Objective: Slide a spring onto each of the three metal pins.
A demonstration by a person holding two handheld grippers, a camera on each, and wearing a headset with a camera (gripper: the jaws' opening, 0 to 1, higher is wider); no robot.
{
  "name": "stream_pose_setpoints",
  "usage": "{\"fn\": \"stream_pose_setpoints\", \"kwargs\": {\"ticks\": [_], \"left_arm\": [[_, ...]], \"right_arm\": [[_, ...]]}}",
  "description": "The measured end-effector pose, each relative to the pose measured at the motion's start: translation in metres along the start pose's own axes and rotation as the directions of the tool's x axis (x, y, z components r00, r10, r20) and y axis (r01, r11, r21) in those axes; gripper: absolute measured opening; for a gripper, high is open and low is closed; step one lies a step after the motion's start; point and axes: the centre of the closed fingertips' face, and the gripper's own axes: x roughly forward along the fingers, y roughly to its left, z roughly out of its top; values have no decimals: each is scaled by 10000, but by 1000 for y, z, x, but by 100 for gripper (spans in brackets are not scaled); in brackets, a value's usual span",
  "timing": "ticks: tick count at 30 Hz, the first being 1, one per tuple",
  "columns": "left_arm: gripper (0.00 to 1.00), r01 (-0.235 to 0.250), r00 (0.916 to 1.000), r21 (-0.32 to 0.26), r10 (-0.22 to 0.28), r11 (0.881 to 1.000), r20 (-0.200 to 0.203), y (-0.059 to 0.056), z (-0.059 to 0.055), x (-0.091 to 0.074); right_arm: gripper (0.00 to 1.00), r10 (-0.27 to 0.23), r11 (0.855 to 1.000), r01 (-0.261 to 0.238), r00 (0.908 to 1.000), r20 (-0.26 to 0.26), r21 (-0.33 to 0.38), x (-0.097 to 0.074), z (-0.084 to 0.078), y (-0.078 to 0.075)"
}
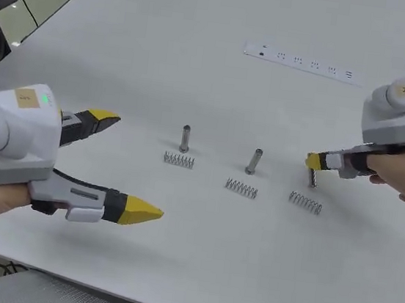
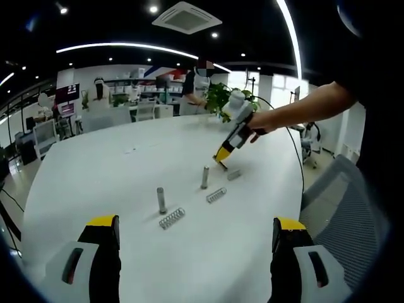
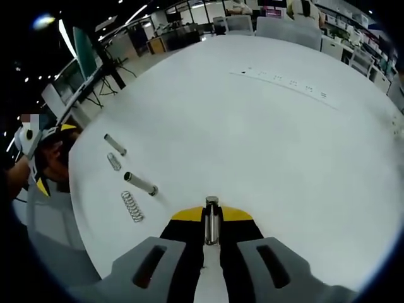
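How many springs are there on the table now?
3, all on the table: left spring before the left pin, middle spring before the middle pin, right spring before the right pin. None seems hidden.

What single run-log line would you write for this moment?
right gripper: shut on rightmost pin | left gripper: open, clear of parts | springs: three lying on table, none fitted

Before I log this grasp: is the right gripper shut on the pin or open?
Shut: in its own view the right gripper has both jaws pressed against the metal pin.
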Motion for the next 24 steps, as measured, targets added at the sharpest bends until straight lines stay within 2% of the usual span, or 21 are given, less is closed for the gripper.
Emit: {"fn": "stream_pose_setpoints", "kwargs": {"ticks": [9, 24], "left_arm": [[98, 46, 10000, 28, -46, 10000, 16, -1, 1, 2], [98, -1, 10000, 0, 1, 10000, 43, -1, 0, 1]], "right_arm": [[5, 14, 9999, -9, 9993, 370, -140, -4, 5, 2], [5, -176, 9978, 234, 9956, 920, -614, -9, 3, 3]]}}
